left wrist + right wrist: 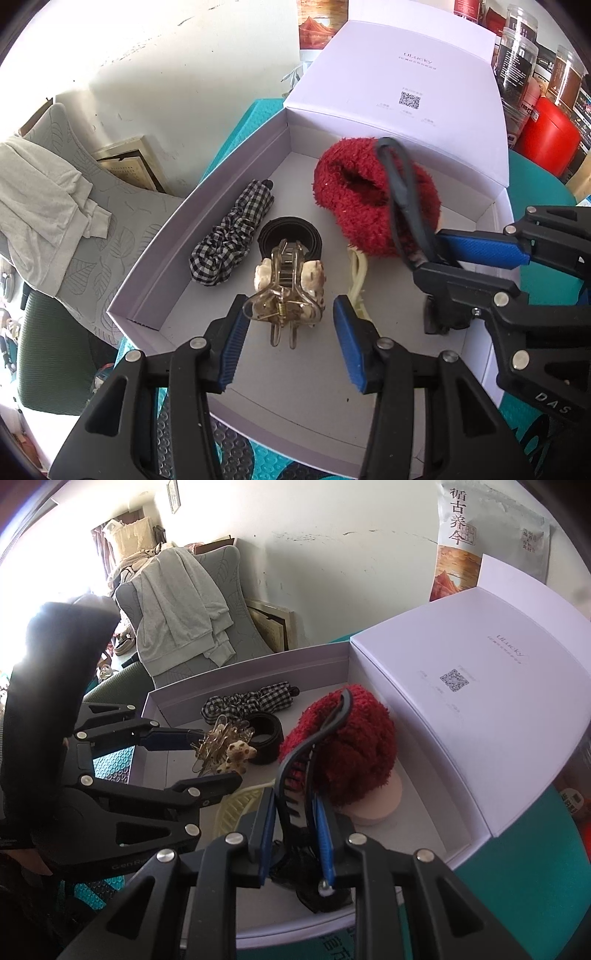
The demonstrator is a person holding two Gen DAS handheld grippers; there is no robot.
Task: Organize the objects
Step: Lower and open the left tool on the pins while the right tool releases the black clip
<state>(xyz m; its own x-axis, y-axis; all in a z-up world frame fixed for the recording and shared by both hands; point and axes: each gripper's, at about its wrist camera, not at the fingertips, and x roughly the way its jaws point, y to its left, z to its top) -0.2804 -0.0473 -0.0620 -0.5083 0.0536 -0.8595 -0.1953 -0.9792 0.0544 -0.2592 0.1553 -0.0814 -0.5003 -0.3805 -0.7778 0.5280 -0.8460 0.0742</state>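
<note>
A white box (147,280) lies open on the teal mat. My left gripper (290,301) reaches into its near end, and a clear claw clip (286,288) with spotted cream trim sits between its fingertips, seemingly pinched. From the right, my right gripper (428,256) is shut on a long black curved toothed clip (295,775), which rises in front of a fuzzy red scrunchie (354,192). In the right wrist view the left gripper (218,758) is on the left and the right gripper (295,801) is at the bottom. A checked scrunchie (229,236), a black band (291,230) and a cream comb (236,808) lie inside.
The box's raised lid (402,85) stands behind the red scrunchie. A pink round pad (373,805) lies under the scrunchie. Jars (517,62) and a red canister (546,136) stand at the back right. A grey chair with a pale garment (44,199) is to the left.
</note>
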